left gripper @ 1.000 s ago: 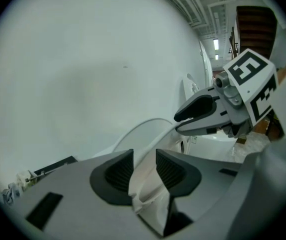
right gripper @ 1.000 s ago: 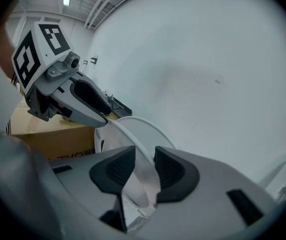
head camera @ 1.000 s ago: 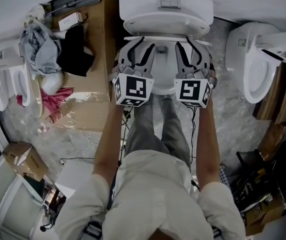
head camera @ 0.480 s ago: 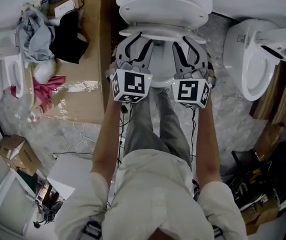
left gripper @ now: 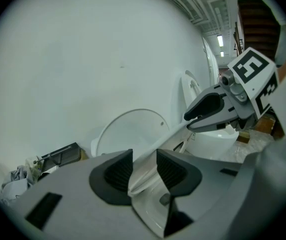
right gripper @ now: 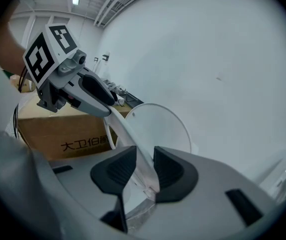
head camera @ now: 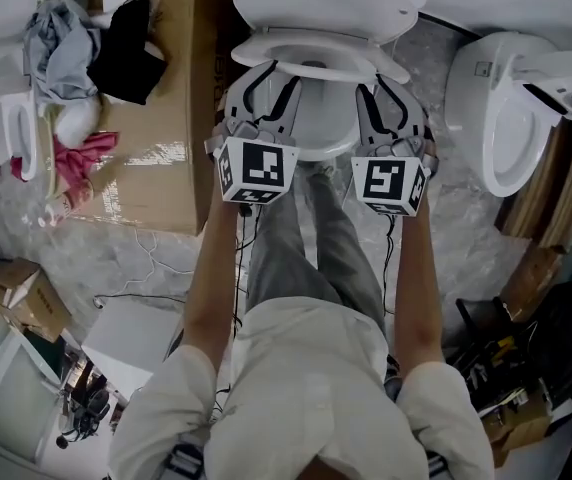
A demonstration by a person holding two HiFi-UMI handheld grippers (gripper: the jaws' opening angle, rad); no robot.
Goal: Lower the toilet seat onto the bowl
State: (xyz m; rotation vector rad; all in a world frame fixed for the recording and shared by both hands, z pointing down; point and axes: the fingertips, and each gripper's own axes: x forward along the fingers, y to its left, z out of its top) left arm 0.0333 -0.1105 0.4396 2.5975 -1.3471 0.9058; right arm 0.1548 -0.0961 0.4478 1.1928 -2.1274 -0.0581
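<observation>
The left tool stands partly open, its pads pressed on the left rim of the toilet seat; the right tool has the right rim between its pads, and its jaws are closing on it; the seat hangs tilted, clear of the bowl beneath it and away from the upright lid behind; the lowering looks about half done; what is left, I judge, is easing the seat flat onto the bowl and letting go.
</observation>
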